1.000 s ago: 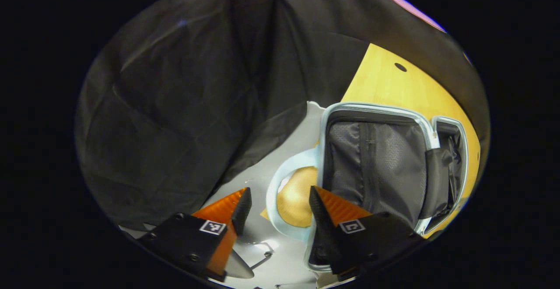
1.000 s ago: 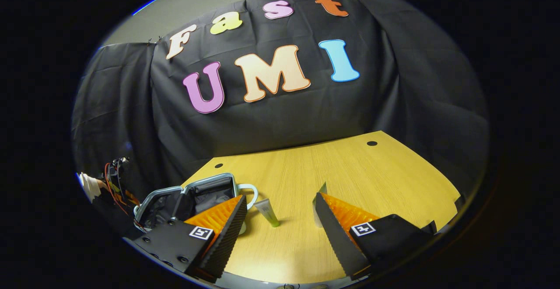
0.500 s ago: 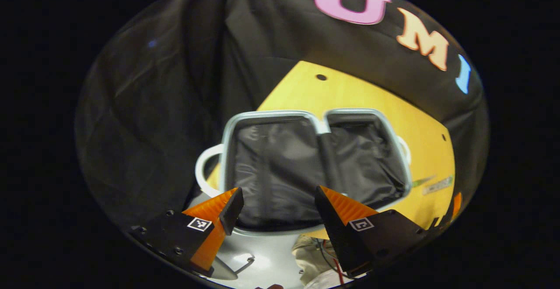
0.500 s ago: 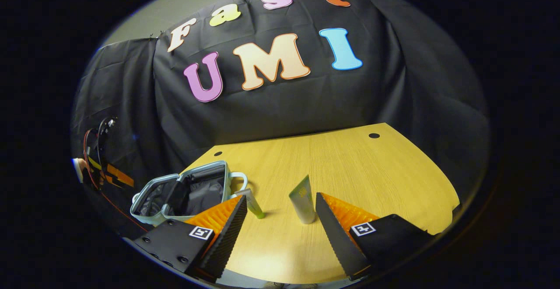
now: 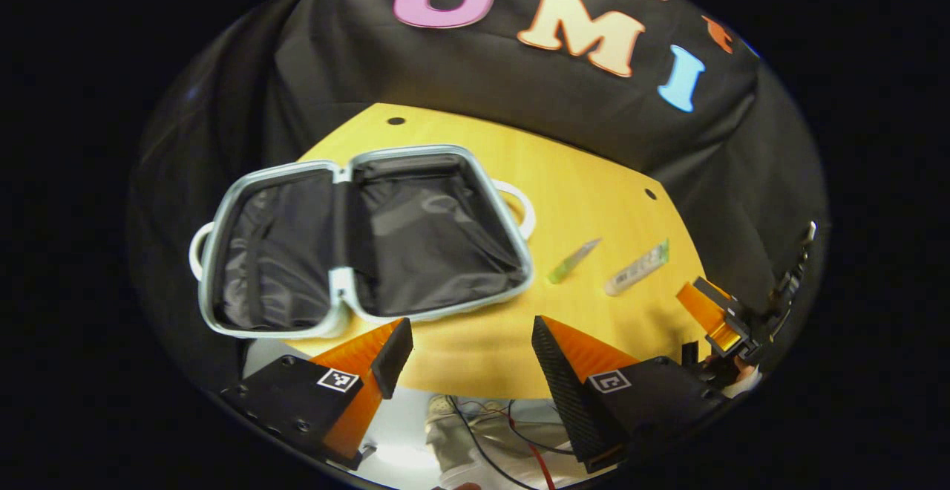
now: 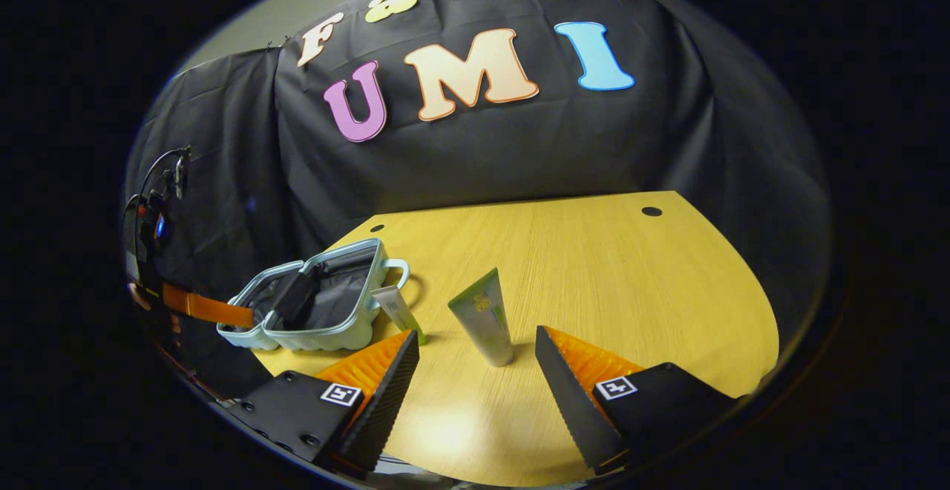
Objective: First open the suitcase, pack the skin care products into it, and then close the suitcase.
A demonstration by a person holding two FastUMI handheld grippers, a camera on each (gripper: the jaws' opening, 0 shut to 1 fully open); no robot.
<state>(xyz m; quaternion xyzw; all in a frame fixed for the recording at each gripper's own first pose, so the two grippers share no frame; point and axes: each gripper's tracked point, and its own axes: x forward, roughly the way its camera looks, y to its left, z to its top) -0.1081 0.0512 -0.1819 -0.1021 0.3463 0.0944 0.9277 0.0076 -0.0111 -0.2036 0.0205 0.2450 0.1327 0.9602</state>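
Observation:
The small pale-blue suitcase [image 5: 341,289] lies open flat at the left end of the wooden table [image 5: 594,185], both black-lined halves empty; in the right gripper view the suitcase [image 6: 312,334] is at the left. Two skin care tubes lie to its right: a thin green-capped tube [image 5: 571,261] and a larger pale tube [image 5: 637,269]. In the right gripper view the larger tube [image 6: 484,315] lies just ahead of my open right gripper [image 6: 475,371], with the thin tube [image 6: 397,312] to its left. My left gripper [image 5: 467,345] is open at the table's near edge, off the suitcase.
The black cloth wall [image 6: 475,148] closes off the back and sides. The right half of the table [image 6: 631,282] is bare wood with small holes near the back. Cables and pale floor [image 5: 482,438] lie below the near edge. The other gripper [image 5: 716,315] shows at the right.
The left gripper has pulled back and swung right, away from the opened suitcase, which now lies flat. The right gripper has come closer to the larger tube.

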